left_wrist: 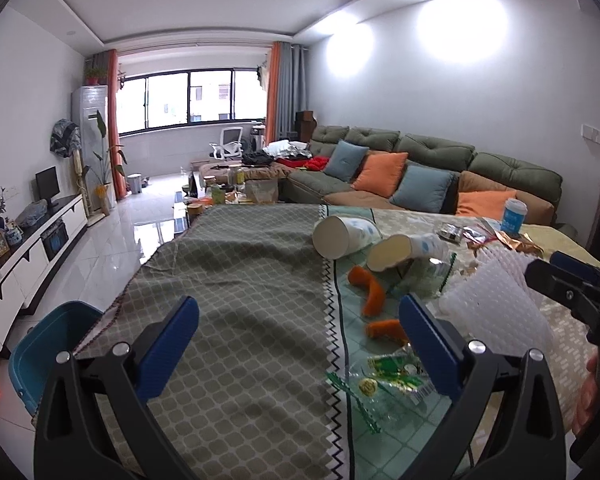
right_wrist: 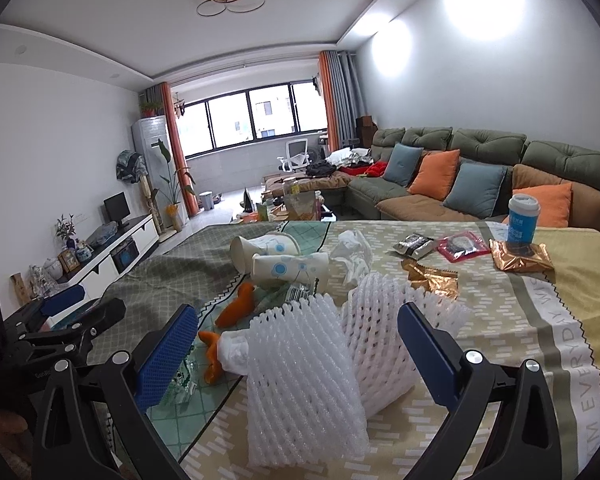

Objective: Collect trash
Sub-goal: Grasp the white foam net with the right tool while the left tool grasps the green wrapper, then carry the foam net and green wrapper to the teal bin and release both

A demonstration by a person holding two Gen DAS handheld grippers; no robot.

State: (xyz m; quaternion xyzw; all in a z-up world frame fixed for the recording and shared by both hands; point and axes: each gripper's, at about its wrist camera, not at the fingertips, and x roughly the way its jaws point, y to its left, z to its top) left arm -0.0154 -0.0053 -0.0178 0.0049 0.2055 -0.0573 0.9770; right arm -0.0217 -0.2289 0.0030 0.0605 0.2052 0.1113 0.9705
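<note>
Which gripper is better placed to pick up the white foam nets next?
Right. The right gripper is open with the white foam nets lying directly between its fingers. The left gripper, also open, points at bare tablecloth, with the nets off to its right.

The table cloth (right_wrist: 500,300) is yellow-beige with white dashes; its left part (left_wrist: 240,280) is grey-green with a pale lattice, edged by a black zigzag. 2 white foam nets (right_wrist: 312,368) have a diamond mesh. 2 tipped paper cups (right_wrist: 288,266) are white with blue dots. Orange peels (left_wrist: 372,292) lie on mint-green checks. The far cup (right_wrist: 522,220) is blue, the wrapper (right_wrist: 520,258) copper-gold. Both grippers carry blue pads (right_wrist: 168,356).
</note>
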